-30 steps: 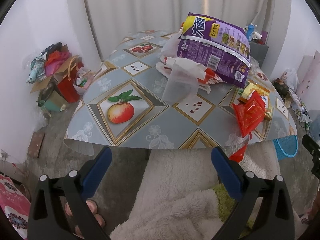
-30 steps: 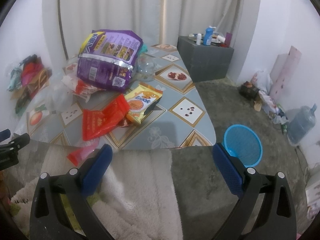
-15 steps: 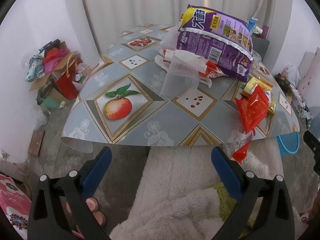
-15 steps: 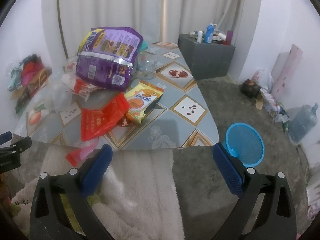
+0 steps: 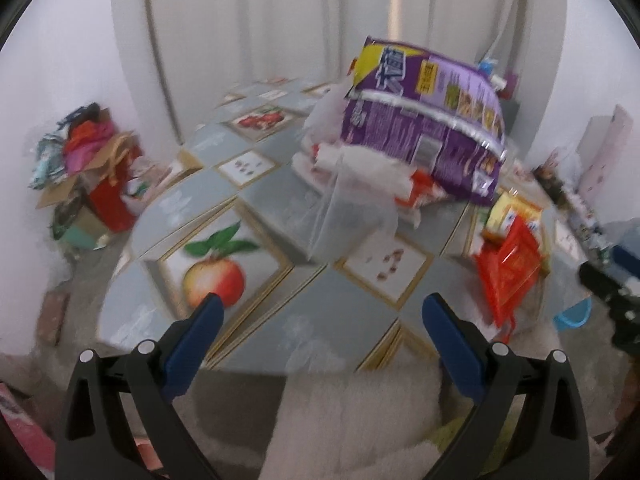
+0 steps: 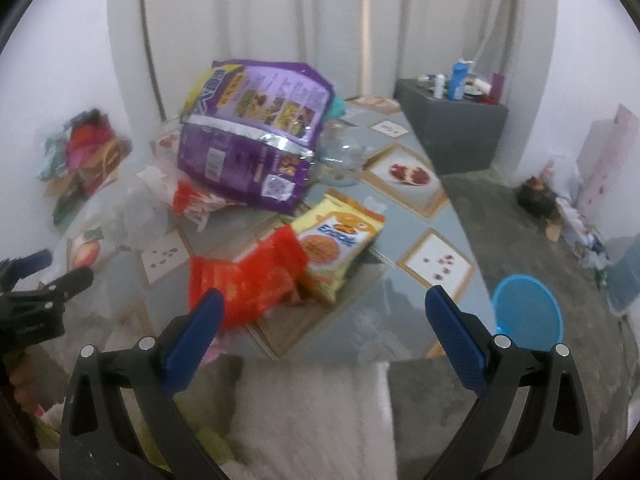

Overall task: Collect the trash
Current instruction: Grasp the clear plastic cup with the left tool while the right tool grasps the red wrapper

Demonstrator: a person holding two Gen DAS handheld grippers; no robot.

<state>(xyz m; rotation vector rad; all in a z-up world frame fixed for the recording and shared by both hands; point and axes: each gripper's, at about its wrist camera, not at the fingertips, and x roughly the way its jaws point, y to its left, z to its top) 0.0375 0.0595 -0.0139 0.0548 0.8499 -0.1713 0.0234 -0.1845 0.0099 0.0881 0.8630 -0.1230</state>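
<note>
From the left wrist camera, the left gripper (image 5: 320, 320) hangs over the near edge of the table (image 5: 320, 304), its blue fingers spread wide with nothing between them. Ahead sits the trash: a big purple bag (image 5: 428, 120) propped on a heap in the middle, a clear plastic bag (image 5: 352, 208) slumped just in front of it, and off to the right a red wrapper (image 5: 512, 272) dangling over the table's edge with a yellow packet (image 5: 508, 212) touching it from behind. The picture is smeared — finer print on the packs cannot be read. Over to the right wrist camera: the right gripper (image 6: 322, 316) is likewise released and empty, jaws wide, poised above the table's near corner. The red wrapper (image 6: 248, 280) lies just beyond its left finger, the yellow packet (image 6: 340, 240) beside it, the purple bag (image 6: 256, 132) further back. On the floor to the right stands a blue basket (image 6: 528, 312) — and at far left the left gripper's (image 6: 40, 296) black frame pokes in.
</note>
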